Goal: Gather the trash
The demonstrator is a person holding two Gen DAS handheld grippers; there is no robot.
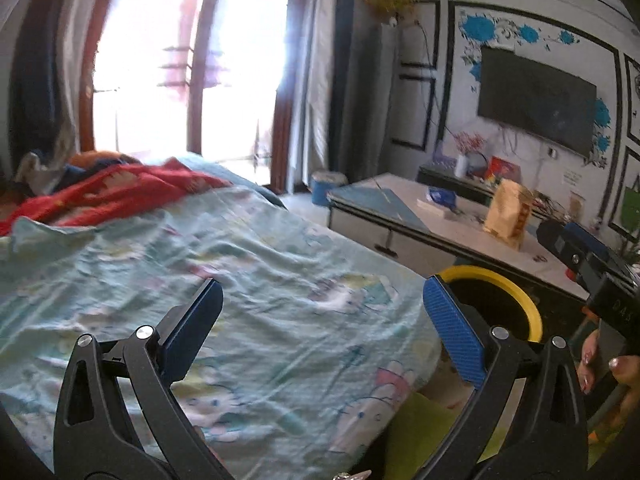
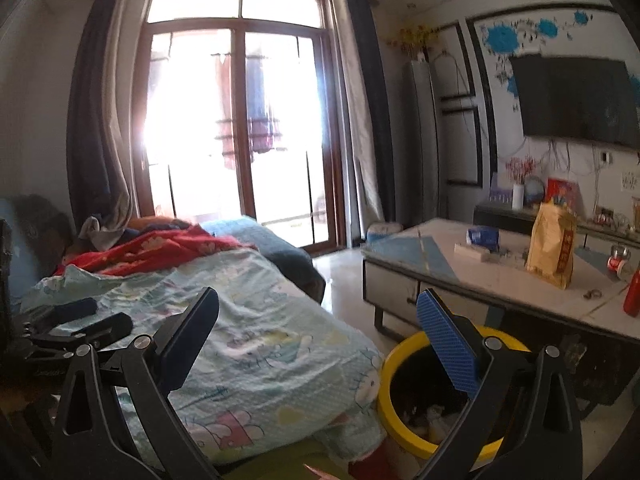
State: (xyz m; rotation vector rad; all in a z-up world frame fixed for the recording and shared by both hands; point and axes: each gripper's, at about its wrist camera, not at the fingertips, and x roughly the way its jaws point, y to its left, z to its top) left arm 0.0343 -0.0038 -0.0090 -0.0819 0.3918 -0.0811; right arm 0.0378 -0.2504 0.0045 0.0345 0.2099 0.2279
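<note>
Both the left gripper (image 1: 322, 308) and right gripper (image 2: 318, 316) hang spread and empty above the bed (image 1: 240, 280). The yellow-rimmed bin (image 2: 404, 432) sits on the floor against the bed's near corner, within easy reach for drops, with scraps of trash (image 2: 436, 420) inside.

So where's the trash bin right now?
The yellow-rimmed trash bin sits on the floor low and right of centre in the right wrist view, between the bed's cartoon-print sheet and the coffee table.
</note>
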